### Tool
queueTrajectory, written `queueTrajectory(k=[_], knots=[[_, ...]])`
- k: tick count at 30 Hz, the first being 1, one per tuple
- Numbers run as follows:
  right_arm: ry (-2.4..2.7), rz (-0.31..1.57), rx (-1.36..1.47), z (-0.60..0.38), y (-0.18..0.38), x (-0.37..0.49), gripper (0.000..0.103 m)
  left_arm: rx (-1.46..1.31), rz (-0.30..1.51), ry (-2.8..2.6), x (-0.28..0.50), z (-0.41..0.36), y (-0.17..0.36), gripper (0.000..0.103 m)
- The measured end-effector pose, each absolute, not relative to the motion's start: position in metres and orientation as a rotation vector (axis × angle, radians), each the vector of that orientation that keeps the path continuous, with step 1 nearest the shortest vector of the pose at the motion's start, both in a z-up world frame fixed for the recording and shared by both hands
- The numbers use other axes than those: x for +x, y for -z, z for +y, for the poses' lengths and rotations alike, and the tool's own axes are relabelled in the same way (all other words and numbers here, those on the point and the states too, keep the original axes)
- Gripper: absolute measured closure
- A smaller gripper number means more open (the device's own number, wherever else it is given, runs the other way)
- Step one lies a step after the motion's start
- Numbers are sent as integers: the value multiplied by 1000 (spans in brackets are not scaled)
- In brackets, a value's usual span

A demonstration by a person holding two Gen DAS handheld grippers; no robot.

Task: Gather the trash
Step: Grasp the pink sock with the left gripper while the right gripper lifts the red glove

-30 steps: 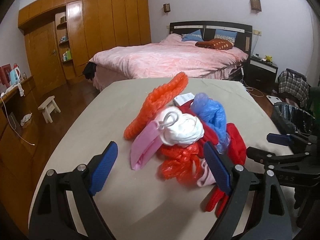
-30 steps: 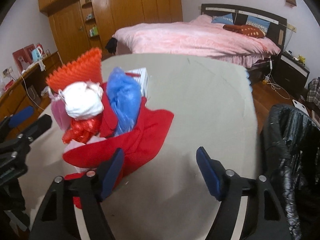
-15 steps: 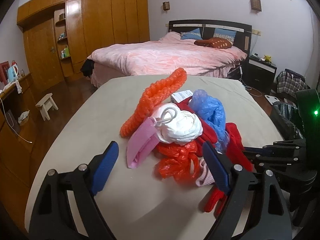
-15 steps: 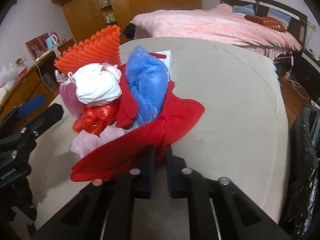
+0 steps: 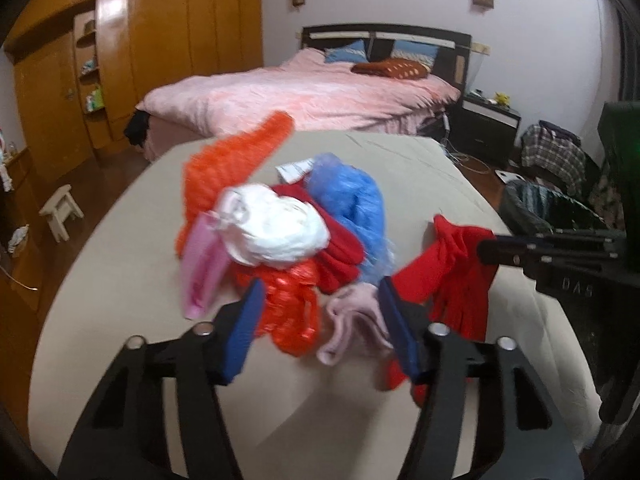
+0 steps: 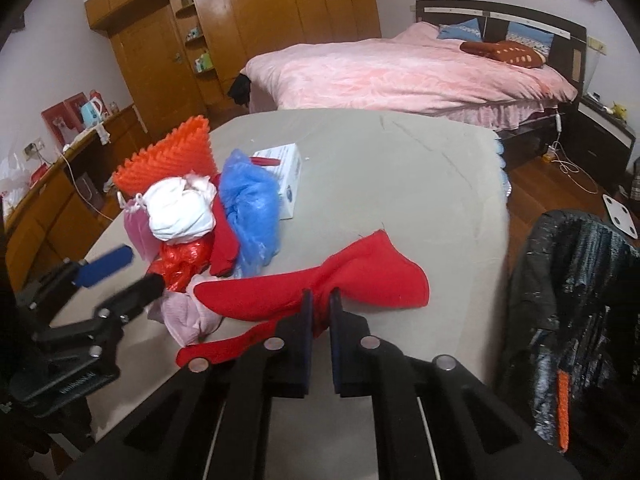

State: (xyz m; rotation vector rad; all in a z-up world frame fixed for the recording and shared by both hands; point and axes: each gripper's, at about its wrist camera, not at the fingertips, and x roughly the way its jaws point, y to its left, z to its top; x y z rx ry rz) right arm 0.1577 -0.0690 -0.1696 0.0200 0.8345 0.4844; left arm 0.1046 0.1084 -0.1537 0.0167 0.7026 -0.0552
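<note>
A heap of trash lies on the beige table (image 6: 400, 180): an orange foam net (image 5: 224, 164), a white bag (image 5: 276, 228), a blue plastic bag (image 5: 348, 196), a pink bag (image 5: 204, 268), a crumpled red plastic bag (image 5: 292, 304) and a pale pink cloth (image 5: 352, 312). My left gripper (image 5: 320, 320) is closing, with the red plastic bag and the pink cloth between its jaws. My right gripper (image 6: 320, 308) is shut on a red cloth (image 6: 360, 276), pulled out to the right of the heap. A white box (image 6: 286, 168) sits behind the blue bag.
A bin lined with a black bag (image 6: 580, 280) stands off the table's right edge. A pink bed (image 6: 400, 68) and wooden wardrobes (image 6: 240, 20) fill the back of the room. A small stool (image 5: 60, 208) stands on the floor at the left.
My right gripper shut on the red cloth and drew it up and right, away from the heap. My left gripper moved in on the heap and its jaws narrowed.
</note>
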Motion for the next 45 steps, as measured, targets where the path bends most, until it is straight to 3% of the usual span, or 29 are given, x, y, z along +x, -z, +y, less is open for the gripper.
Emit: queueTrajectory(k=[10,12,14,17,39,45], knots=[[-486,820,28,-74,168,156,95,39,767,96,112,95,169,53],[-487,814,28,-74,166,156,95,42,780,105,113,94,171,62],[-486,811,31,-76,165,155,95,39,801,120,116,93,174,83],[-488,805,34,-77,162,154,95,44,790,129,114,93,173,90],[-492,674,73,-102,106,139,95,9,637,125,111,72,103,93],[-467,710,90,-111,115,144,92,15,639,137,116,65,104,93]])
